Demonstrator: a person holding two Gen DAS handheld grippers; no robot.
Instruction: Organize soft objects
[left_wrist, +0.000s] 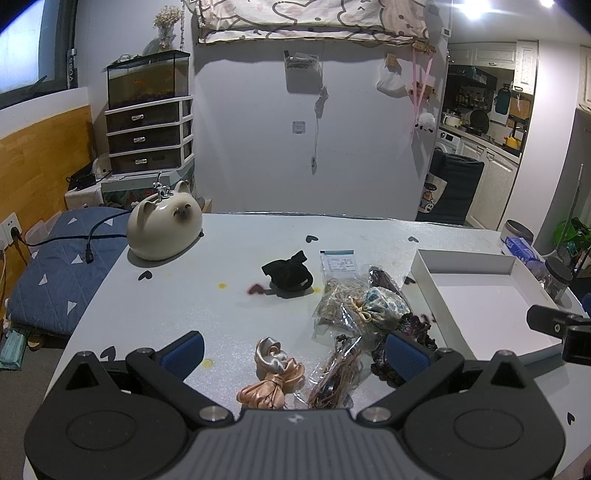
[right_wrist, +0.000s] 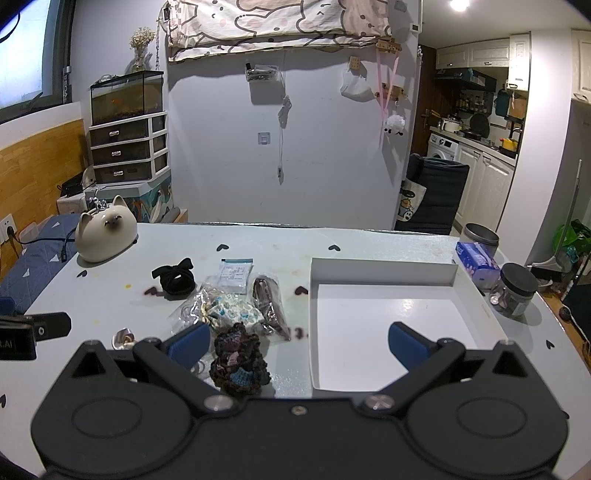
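Note:
A pile of soft items lies mid-table: a pink satin scrunchie (left_wrist: 271, 373), a black velvet scrunchie (left_wrist: 290, 273) (right_wrist: 175, 277), a floral drawstring pouch (left_wrist: 382, 304) (right_wrist: 234, 314), a dark crocheted scrunchie (right_wrist: 240, 360) (left_wrist: 415, 328), and clear bags of hair ties (left_wrist: 336, 373). A white shallow box (right_wrist: 380, 273) (left_wrist: 461, 260) stands at the right, empty. My left gripper (left_wrist: 293, 350) is open above the pink scrunchie. My right gripper (right_wrist: 297, 343) is open, with the crocheted scrunchie between its fingers and its right finger over the box.
A ceramic cat figure (left_wrist: 162, 229) (right_wrist: 105, 234) sits at the table's far left. A tissue pack (right_wrist: 478, 264), a tin (right_wrist: 480, 236) and a dark-lidded jar (right_wrist: 517, 290) stand at the right edge. A small paper packet (left_wrist: 340, 262) lies behind the pile.

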